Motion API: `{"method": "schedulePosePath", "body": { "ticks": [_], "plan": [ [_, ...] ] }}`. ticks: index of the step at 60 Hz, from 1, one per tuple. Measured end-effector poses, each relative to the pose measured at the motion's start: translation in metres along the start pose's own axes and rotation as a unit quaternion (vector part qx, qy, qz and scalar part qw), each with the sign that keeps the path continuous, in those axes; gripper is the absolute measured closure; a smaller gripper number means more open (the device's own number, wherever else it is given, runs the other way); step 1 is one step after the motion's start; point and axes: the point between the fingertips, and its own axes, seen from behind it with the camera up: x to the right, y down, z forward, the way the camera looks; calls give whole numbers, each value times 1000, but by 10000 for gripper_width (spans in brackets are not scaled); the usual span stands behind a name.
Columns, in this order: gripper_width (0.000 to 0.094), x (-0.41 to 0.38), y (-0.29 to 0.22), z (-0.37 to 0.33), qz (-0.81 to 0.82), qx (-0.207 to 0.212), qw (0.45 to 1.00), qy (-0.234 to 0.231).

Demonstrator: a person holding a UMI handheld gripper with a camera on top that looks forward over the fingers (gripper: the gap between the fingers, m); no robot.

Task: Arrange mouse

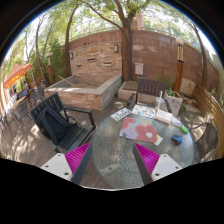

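**Open claw above a glass patio table, mouse far ahead**

The gripper (pixel 113 158) hovers over a round glass table (pixel 115 160) with its two fingers spread wide apart and nothing between them; the magenta pads (pixel 77 155) face each other across bare glass. Beyond the fingers lie magazines or printed sheets (pixel 138 128), a pale sheet nearer the brick wall, and a few small items at the far right rim. A small dark blue object (pixel 177 138) near that rim is probably the mouse, though it is too small to confirm; a green item (pixel 185 129) sits just beside it. A dark metal chair (pixel 55 122) stands to the left of the table, with a stone planter (pixel 85 92) and a brick wall (pixel 130 55) behind.

Risks, as judged: the mouse lies well away from the fingers, so a long reach across the papers could drag or scatter them; a hard glass top may let the mouse slide toward the rim under a one-sided push.

No brand, label or writing is legible; the print on the papers cannot be read.
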Motion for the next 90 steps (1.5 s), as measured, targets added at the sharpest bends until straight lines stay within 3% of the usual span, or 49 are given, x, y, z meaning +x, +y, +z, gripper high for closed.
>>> {"method": "schedulePosePath", "body": {
  "ticks": [11,17,24,37,64,70,75,90],
  "plan": [
    [89,100,81,40,12,-55,998,26],
    [87,179,121,65,17,-80,995,59],
    [84,279,147,99,16,-81,990,115],
    [87,421,133,179,44,-50,981,180],
    [96,503,103,277,63,-40,980,184],
    [195,510,102,288,74,-43,979,184],
    [440,504,102,297,78,-46,981,170],
    [584,508,97,285,86,-54,971,218]
  ]
}}
